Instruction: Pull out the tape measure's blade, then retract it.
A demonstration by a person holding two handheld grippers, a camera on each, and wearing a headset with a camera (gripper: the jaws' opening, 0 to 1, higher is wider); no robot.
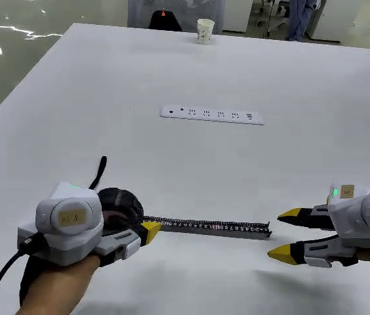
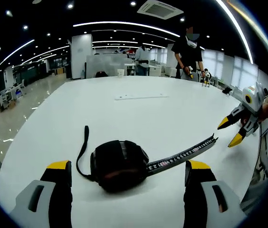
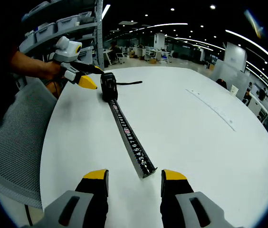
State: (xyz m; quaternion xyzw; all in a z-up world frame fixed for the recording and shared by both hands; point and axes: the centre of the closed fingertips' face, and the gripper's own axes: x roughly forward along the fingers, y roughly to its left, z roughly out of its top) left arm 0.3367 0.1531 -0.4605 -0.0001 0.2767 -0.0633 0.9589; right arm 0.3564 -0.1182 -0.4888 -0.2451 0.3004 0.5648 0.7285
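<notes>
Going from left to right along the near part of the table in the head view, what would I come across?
left tool → tape measure's blade → right tool. The tape measure's black case overlaps the left tool, so it has no place of its own in the order.

Bright overhead ceiling lights, floor glare, fisheye-bent edges.
</notes>
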